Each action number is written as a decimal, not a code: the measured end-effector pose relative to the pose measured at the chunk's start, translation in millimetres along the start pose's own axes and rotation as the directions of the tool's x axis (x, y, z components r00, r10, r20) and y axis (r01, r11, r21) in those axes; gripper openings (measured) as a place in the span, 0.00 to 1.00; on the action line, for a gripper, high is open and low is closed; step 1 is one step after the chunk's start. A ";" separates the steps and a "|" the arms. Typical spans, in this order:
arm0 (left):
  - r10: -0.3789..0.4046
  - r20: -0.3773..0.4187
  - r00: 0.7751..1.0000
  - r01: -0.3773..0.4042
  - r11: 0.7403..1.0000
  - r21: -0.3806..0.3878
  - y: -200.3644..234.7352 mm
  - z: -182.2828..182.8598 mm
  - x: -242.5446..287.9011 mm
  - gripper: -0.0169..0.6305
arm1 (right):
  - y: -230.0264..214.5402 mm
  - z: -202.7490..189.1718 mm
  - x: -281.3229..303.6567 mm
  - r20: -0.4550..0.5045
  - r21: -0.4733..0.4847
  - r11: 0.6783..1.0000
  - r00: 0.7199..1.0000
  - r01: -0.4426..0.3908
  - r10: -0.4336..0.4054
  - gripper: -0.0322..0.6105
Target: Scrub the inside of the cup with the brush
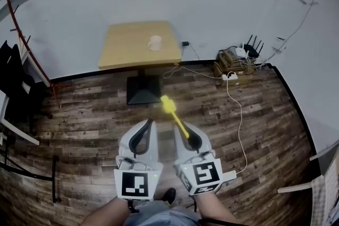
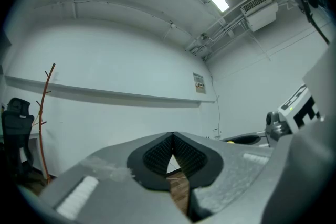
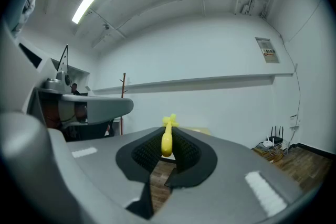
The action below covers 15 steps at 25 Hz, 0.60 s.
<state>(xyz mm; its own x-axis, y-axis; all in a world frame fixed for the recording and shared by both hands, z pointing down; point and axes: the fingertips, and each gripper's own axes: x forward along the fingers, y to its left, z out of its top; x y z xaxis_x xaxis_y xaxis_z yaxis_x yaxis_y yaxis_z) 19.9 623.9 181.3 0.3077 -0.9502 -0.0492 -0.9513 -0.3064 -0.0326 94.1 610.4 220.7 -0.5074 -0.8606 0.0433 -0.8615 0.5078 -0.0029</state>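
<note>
The scrubbing has not begun; this looks like the approach, with the tool in hand and the work far off. The tabletop [image 1: 124, 47] stands well ahead across the wooden floor [image 1: 254, 129], and the white cup [image 1: 154, 43] sits on it near the right edge. It is probably upright, though it shows too small to be sure.

Both grippers are held low before the body, side by side and pointing forward at the tabletop. The left gripper [image 2: 172, 136] has its jaws clenched on nothing. The right gripper [image 3: 167, 132] has its jaws clamped on the handle of the yellow brush [image 1: 176, 118], bristle end leading.

Next, I judge, the person must close the distance, open the left jaws to steady the cup, and angle the brush down into its mouth.
</note>
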 end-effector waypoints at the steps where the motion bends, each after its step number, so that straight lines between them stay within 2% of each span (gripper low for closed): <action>1: 0.003 0.002 1.000 -0.003 1.000 -0.001 -4.2 -0.3 3.2 0.06 | -4.4 -0.1 -1.7 0.003 0.003 1.000 1.000 -0.008 0.007 0.11; 9: 0.017 -0.025 1.000 -0.017 1.000 0.012 -23.9 -15.7 24.0 0.06 | -32.8 -16.9 -3.3 -0.020 0.027 0.999 0.999 -0.034 0.035 0.11; 15: 0.029 -0.055 0.998 -0.028 0.999 0.018 -6.7 -26.5 55.9 0.06 | -49.0 -25.6 23.4 -0.033 0.048 0.998 0.999 -0.036 0.038 0.11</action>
<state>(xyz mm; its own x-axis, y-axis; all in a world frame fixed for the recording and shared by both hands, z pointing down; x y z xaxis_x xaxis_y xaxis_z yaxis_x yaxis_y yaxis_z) 43.1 571.4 205.2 0.2786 -0.9604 0.0045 -0.9592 -0.2784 -0.0497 124.9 566.4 247.5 -0.5385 -0.8392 0.0758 -0.8426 0.5359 -0.0529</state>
